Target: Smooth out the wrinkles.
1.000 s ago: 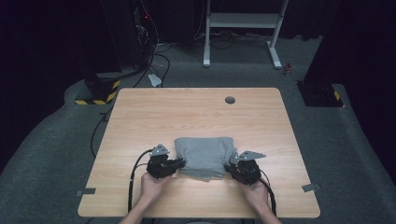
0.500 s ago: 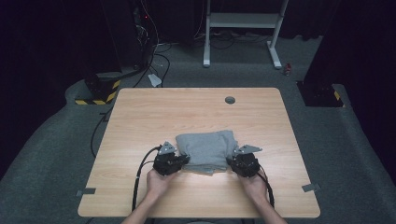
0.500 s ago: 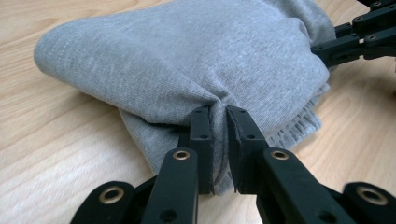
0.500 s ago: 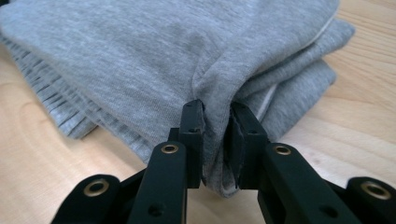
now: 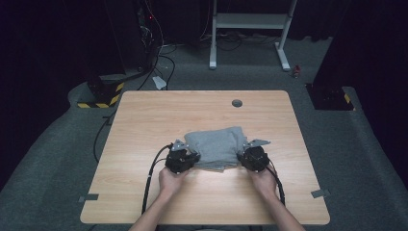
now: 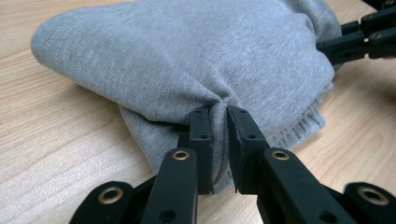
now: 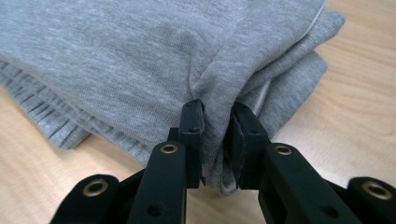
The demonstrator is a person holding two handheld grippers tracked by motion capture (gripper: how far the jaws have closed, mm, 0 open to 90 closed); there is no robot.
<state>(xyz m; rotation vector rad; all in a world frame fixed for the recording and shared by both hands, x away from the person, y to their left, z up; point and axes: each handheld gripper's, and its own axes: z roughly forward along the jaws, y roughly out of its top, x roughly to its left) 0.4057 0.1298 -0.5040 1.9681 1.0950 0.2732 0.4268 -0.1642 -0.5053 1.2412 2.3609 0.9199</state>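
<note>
A folded grey garment lies on the wooden table, near its middle. My left gripper is shut on the garment's left near edge; in the left gripper view the jaws pinch a bunched fold of the grey cloth. At the right near edge my right gripper is also shut on the cloth, and the right gripper view shows its jaws squeezing a fold of the garment. The ribbed hem lies under the top layer. The right gripper also appears far off in the left gripper view.
A round cable hole sits near the table's far edge. Cables trail from both grippers toward the near edge. Beyond the table, on the grey floor, are a white stand and a yellow-black striped block.
Both hands have moved away from the person, carrying the garment's near edge with them. The cloth now reaches farther up the table.
</note>
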